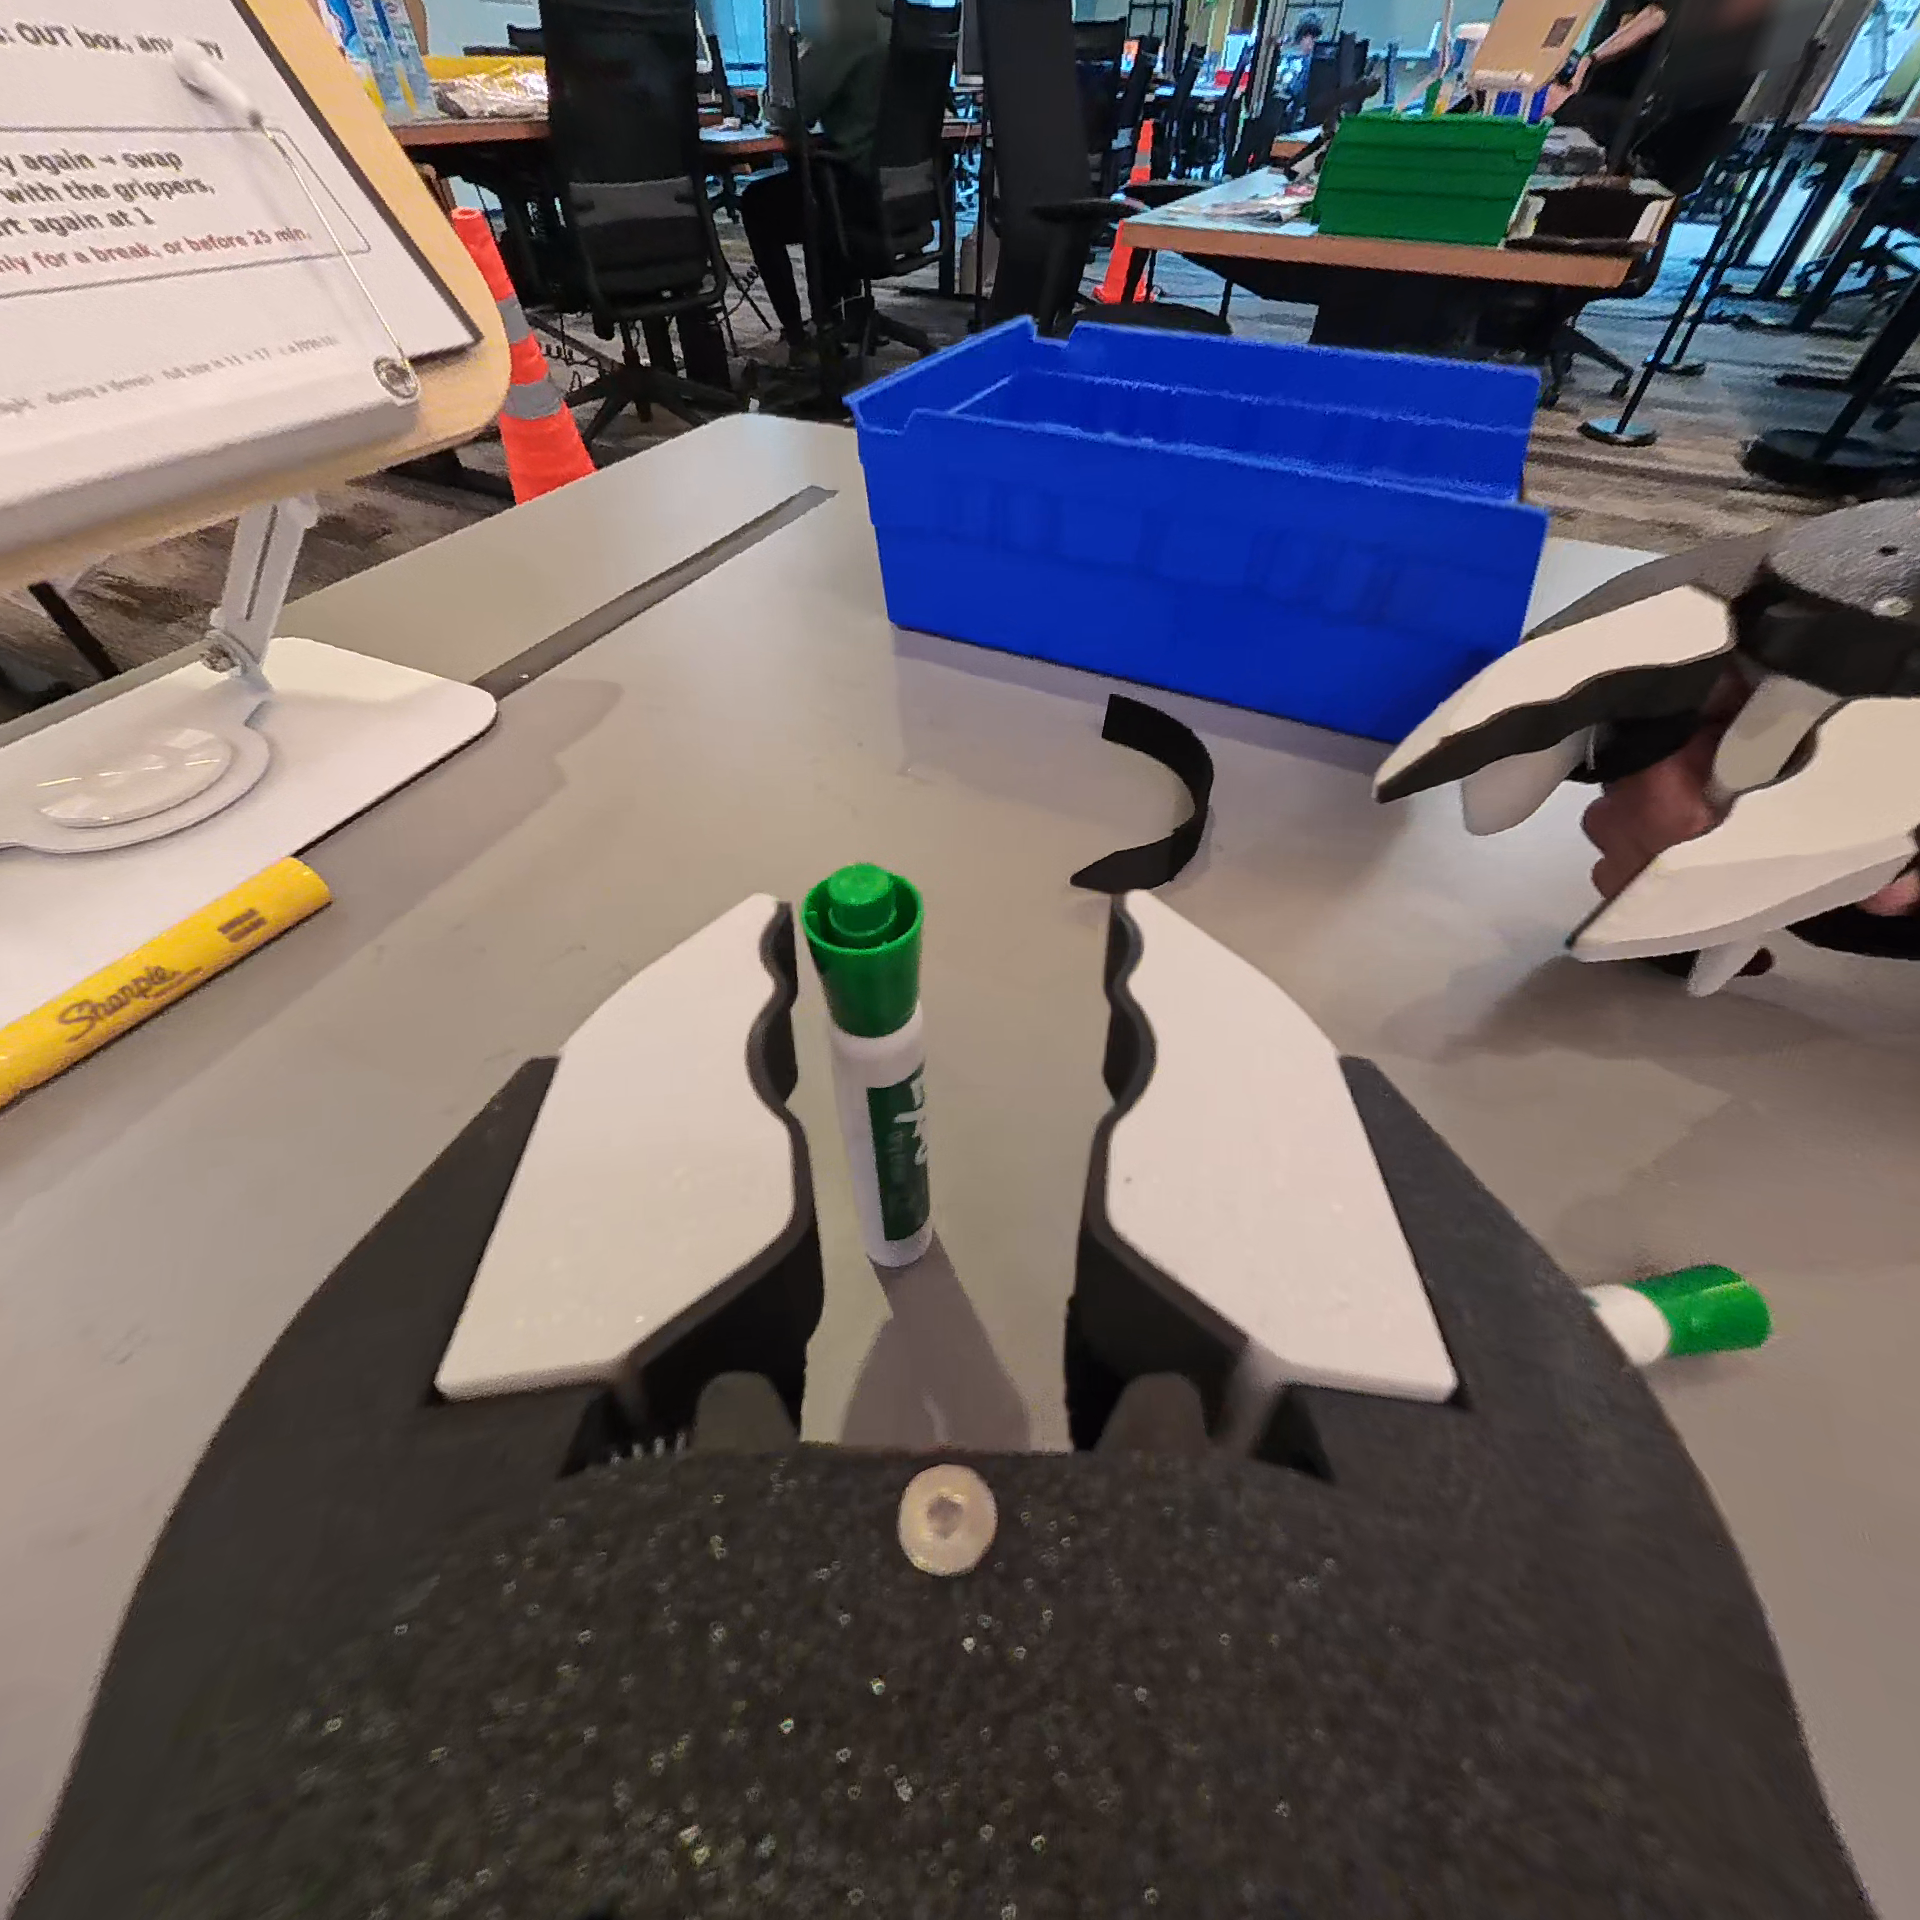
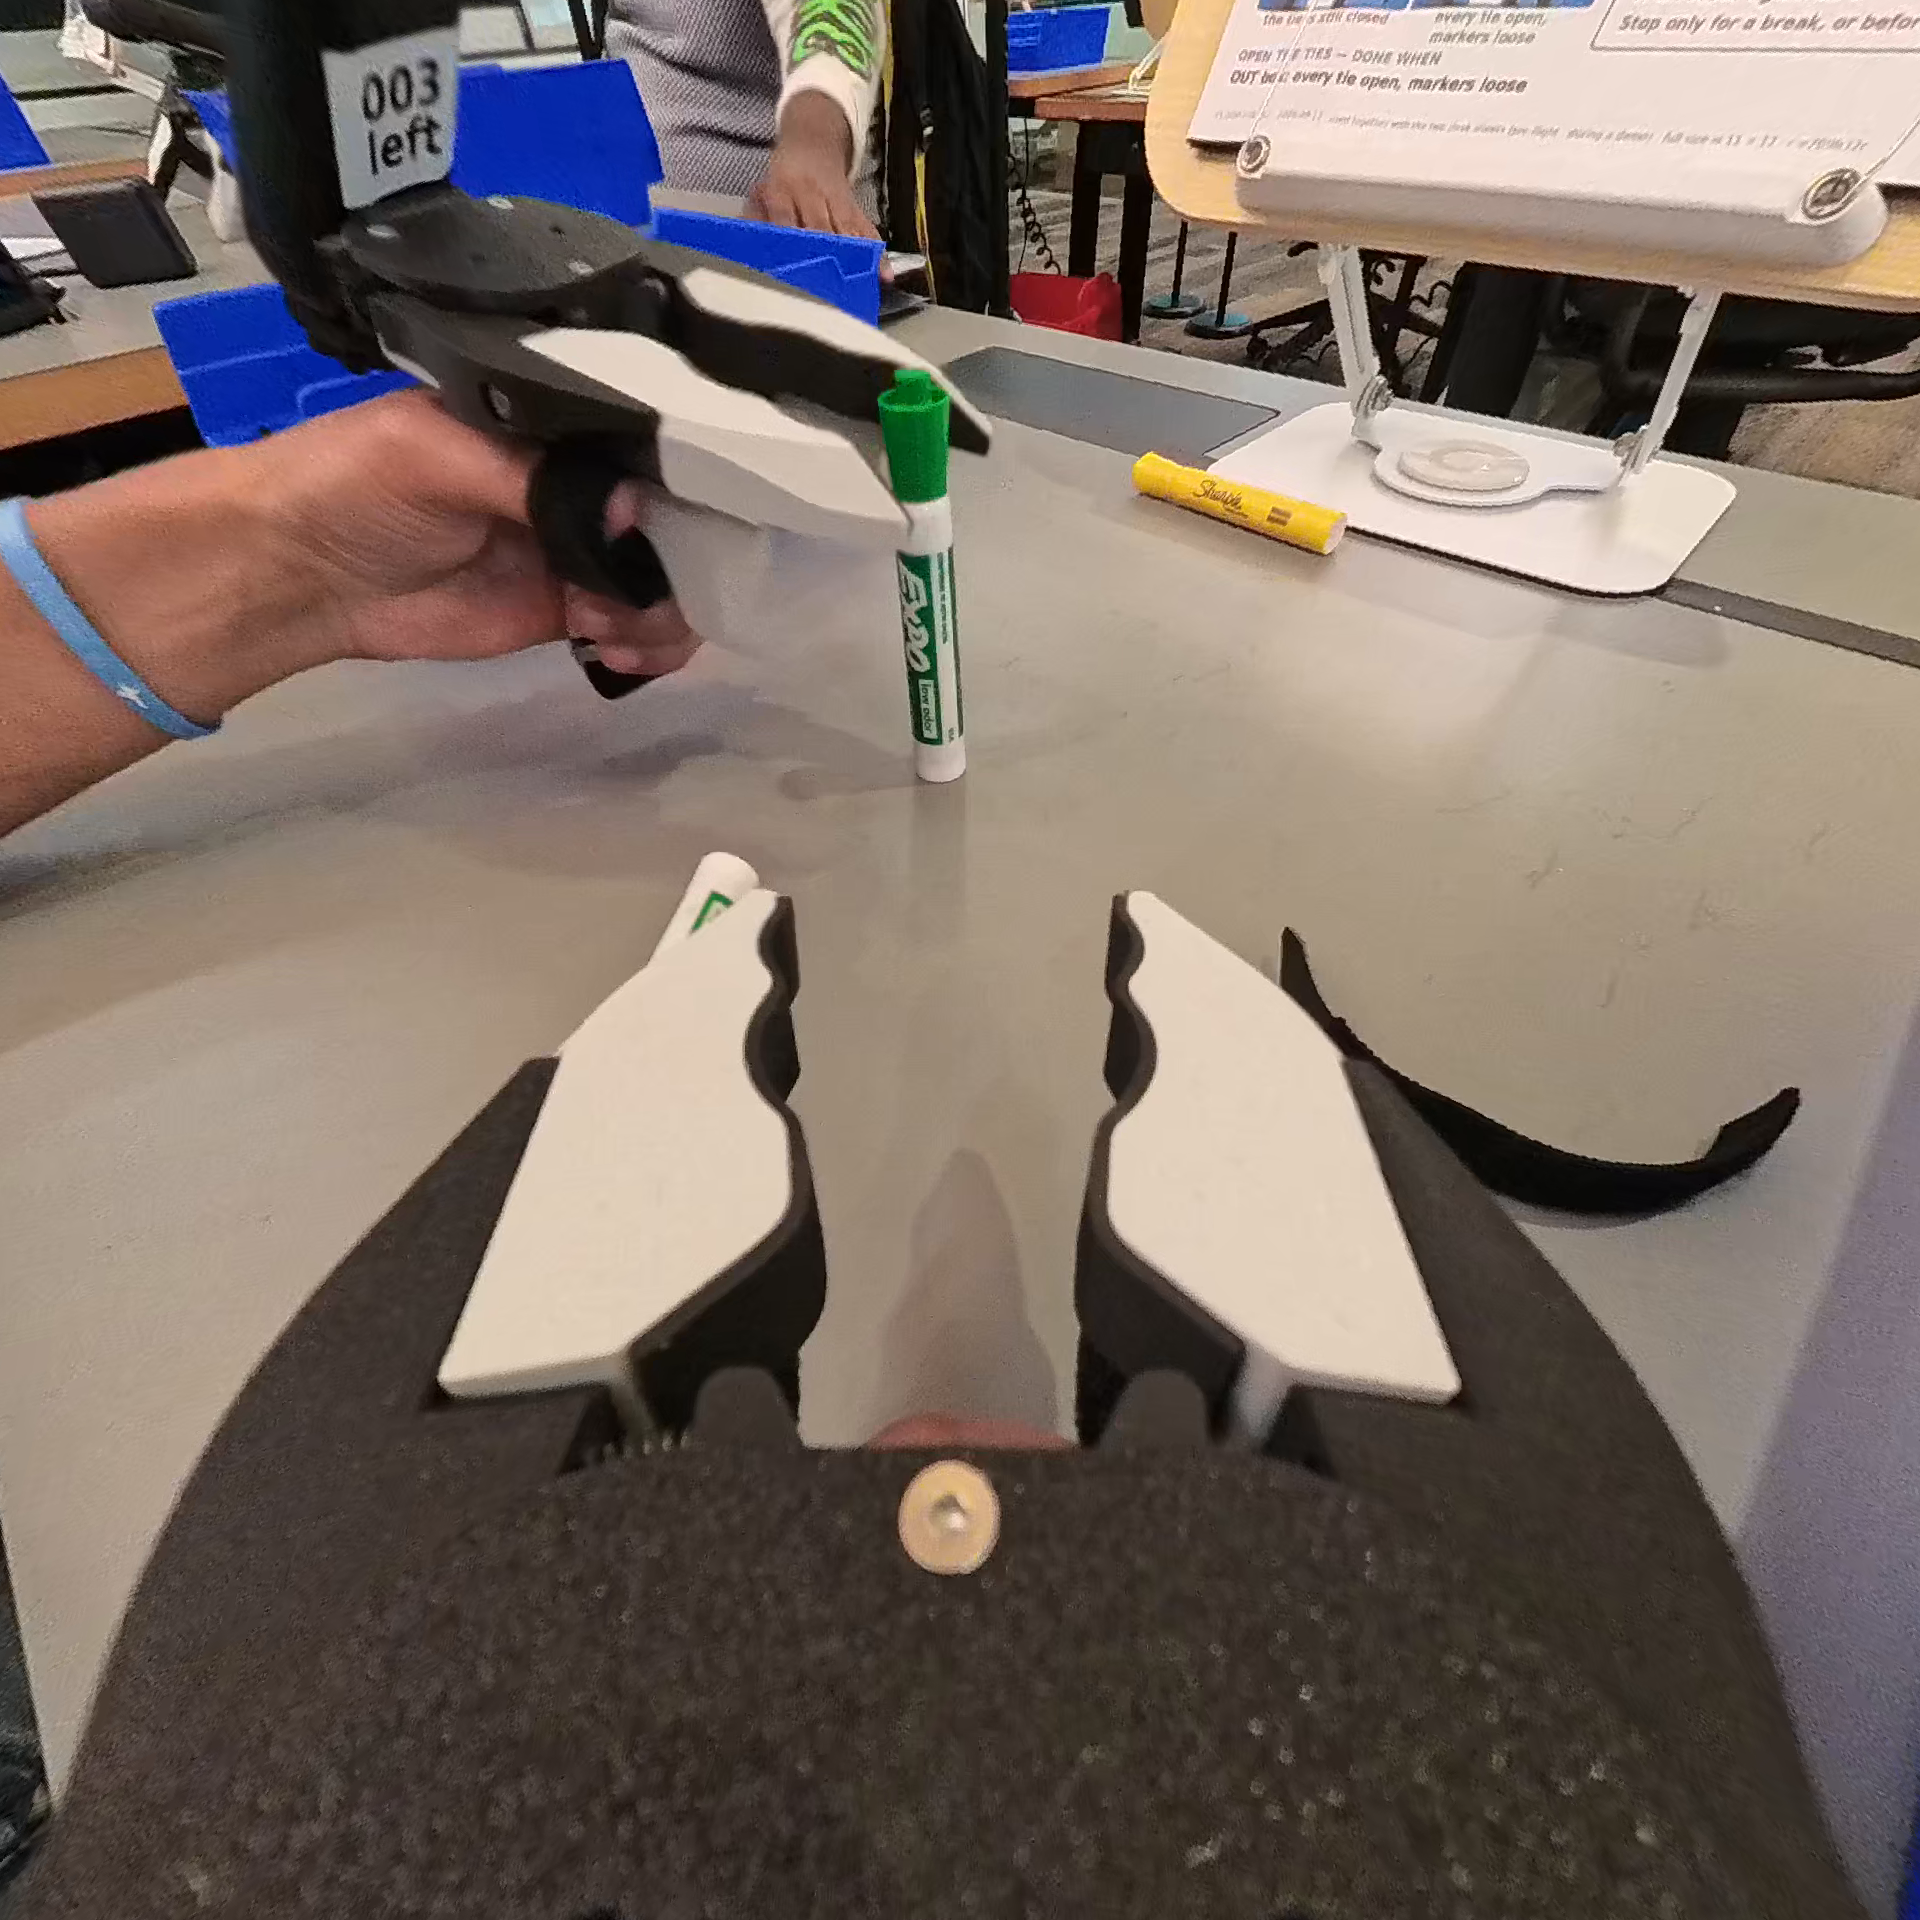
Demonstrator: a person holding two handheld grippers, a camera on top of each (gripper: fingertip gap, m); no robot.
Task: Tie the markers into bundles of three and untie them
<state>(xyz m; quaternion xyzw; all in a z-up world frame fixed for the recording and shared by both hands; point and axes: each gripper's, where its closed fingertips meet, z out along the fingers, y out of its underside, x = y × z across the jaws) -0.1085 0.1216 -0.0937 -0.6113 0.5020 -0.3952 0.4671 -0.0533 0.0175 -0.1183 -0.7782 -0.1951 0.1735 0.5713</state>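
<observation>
Left gripper (image 1: 940,935) has its fingers spread apart around a green marker (image 1: 878,1070) that stands upright on the grey table (image 1: 675,748), cap up; the marker sits right against the left finger, clear gap to the right one, so nothing is clamped, likely a stand-it-up placement or a grab about to start; the right wrist view shows the same marker vertical with its base on the table and the cap level with the fingertips; right gripper (image 2: 945,914) hovers low, fingers apart, empty; second green marker (image 1: 1683,1325) lies flat near the right gripper, third one, a yellow marker (image 2: 1236,502), lies by the white stand (image 2: 1558,520), well apart; black strap (image 2: 1507,1153) lies open and curled on the table near the blue bin (image 1: 1195,540), presumably waiting until the three markers are gathered; bundle not formed yet by the look of it.
</observation>
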